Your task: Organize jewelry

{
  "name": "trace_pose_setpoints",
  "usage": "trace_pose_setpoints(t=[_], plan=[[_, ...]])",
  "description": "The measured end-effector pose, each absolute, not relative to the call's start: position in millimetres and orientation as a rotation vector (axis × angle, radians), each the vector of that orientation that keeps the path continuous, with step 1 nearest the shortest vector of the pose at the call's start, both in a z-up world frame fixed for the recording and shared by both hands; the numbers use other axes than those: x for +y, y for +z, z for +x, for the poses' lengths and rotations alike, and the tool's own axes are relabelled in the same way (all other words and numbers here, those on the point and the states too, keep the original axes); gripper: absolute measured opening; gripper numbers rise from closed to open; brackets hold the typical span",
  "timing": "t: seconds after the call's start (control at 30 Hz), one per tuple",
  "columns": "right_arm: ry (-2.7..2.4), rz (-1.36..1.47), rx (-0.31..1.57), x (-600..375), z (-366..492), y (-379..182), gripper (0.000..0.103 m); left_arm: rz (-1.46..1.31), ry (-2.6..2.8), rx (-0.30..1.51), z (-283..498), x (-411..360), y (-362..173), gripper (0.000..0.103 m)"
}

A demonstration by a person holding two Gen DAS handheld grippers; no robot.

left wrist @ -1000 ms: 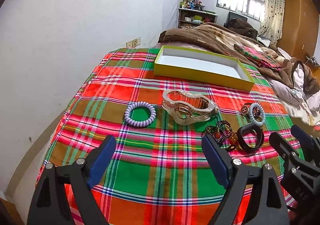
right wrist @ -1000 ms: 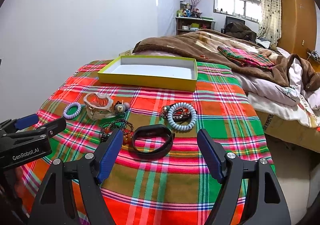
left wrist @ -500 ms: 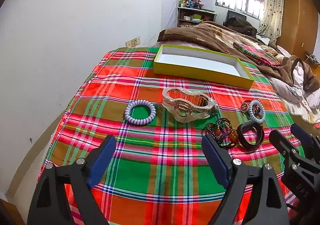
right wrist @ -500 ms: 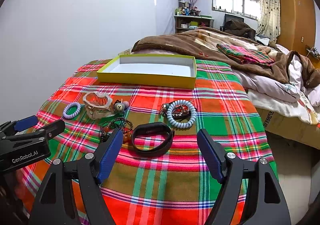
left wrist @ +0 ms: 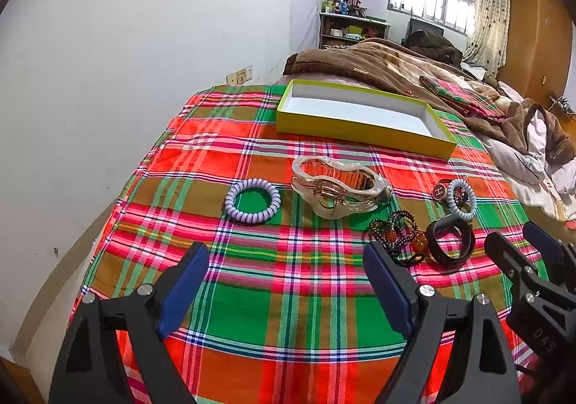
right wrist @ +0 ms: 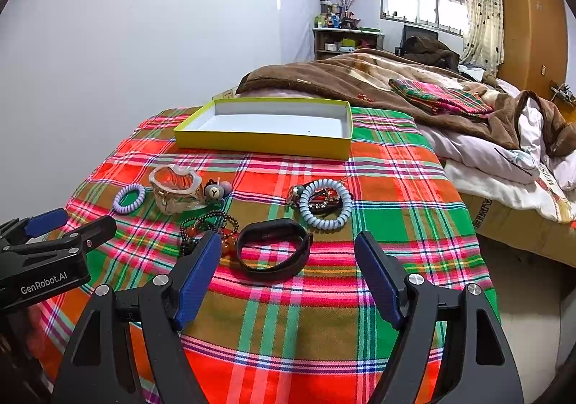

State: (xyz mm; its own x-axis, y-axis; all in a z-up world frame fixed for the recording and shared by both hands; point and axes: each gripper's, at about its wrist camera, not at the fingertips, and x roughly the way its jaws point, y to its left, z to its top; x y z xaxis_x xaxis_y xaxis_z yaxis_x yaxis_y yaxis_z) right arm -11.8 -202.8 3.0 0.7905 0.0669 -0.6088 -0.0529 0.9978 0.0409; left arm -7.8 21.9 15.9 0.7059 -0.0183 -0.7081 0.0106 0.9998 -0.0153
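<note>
On the plaid cloth lie a purple coil hair tie (left wrist: 252,200) (right wrist: 129,198), a clear hair claw (left wrist: 336,186) (right wrist: 177,189), a dark bead bracelet (left wrist: 395,234) (right wrist: 208,226), a black wristband (left wrist: 450,244) (right wrist: 274,249) and a pale blue coil tie (left wrist: 462,198) (right wrist: 326,203). A yellow tray (left wrist: 363,132) (right wrist: 264,144) with a white inside stands behind them. My left gripper (left wrist: 288,283) is open and holds nothing, in front of the purple tie and claw. My right gripper (right wrist: 288,274) is open too, just short of the black wristband.
A white wall runs along the left side of the bed (left wrist: 90,80). A brown blanket (right wrist: 360,76) and rumpled bedding (right wrist: 504,155) lie behind and to the right. The cloth's right edge drops off toward the floor (right wrist: 522,281). A small round charm (right wrist: 215,190) sits by the claw.
Both grippers have drawn back slightly, so the jewelry sits a little farther away. Nothing has been picked up and both stay open.
</note>
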Motion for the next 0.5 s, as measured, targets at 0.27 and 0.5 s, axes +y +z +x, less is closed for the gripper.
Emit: trace_pose_setpoints(t=[0.27, 0.5], plan=[[0.064, 0.022, 0.658, -202.6, -11.2, 2.7, 0.076, -0.010, -0.015, 0.791, -7.3, 23.4, 15.4, 0.089], [0.058, 0.026, 0.667, -203.9, -7.5, 0.7, 0.076, -0.019, -0.019, 0.798, -4.1, 27.6, 13.0, 0.089]])
